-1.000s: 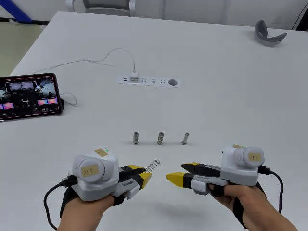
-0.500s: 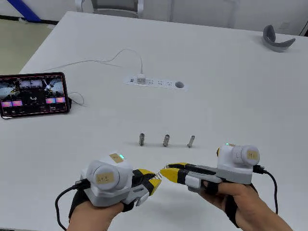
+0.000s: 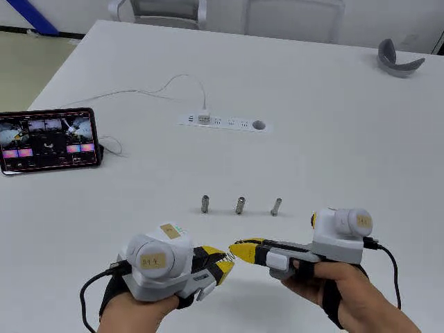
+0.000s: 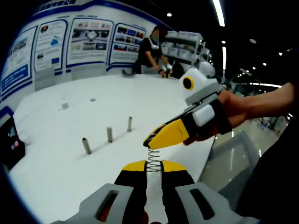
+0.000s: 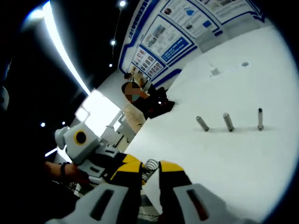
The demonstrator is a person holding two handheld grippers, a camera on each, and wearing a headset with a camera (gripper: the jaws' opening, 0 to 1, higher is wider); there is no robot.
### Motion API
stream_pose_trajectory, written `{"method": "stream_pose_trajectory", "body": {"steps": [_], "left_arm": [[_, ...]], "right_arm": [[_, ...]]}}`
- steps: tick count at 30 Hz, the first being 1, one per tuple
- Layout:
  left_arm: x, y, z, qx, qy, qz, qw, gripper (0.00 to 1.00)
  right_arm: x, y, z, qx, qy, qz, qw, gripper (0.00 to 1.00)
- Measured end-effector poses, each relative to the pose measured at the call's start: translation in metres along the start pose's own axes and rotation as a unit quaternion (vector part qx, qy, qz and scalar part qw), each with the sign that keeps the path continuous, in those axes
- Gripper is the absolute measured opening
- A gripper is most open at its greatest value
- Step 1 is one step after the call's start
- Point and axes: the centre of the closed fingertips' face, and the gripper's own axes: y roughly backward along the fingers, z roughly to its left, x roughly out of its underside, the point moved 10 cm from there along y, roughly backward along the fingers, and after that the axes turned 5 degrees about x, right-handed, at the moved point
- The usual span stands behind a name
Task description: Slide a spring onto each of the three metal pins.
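Yellow-tipped jaws that were well apart a second ago now meet nose to nose above the near edge of the white table (image 3: 333,139): the right gripper (image 3: 237,250) has swung in across the gap to the left gripper (image 4: 153,166), which was already carrying the spring (image 4: 153,160) by one end. In the left gripper view the left jaws are clenched on the spring's lower end, and the coil stands straight up out of them to touch the tip of the right gripper. That gripper has narrowed from its earlier wide spread and sits around the coil's free end, but whether it has actually pinched it I cannot tell. This reads as a hand-over or a re-grip, probably to free the spring's open end for threading. The spring is held off the table between the two tips, near the pins but not over any of them. In the row beyond, the left pin (image 3: 205,204) and the middle pin (image 3: 240,205) look thickened as if already sleeved, while the right pin (image 3: 276,207) looks bare and slightly tilted, so this seems the last spring.
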Motion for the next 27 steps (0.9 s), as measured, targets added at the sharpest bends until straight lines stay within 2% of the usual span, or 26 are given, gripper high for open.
{"method": "stream_pose_trajectory", "body": {"steps": [7,15,21,27], "left_arm": [[-0.001,-0.004,-0.003,0.011,-0.013,0.007,0.9998,0.1],[-0.006,-0.009,-0.003,0.027,-0.014,0.01,0.9995,0.1],[-0.009,-0.013,-0.004,0.038,-0.018,0.012,0.999,0.1],[-0.011,-0.017,-0.007,0.056,-0.028,0.023,0.9978,0.1]], "right_arm": [[0.001,0.006,0.001,-0.013,-0.014,0.002,0.9998,0.13],[-0.004,0.012,0.004,-0.016,-0.003,0.004,0.9999,0.12],[-0.012,0.015,0.008,-0.008,0.041,0.026,0.9988,0.12],[-0.016,0.017,0.014,-0.011,0.087,0.059,0.9944,0.12]]}}
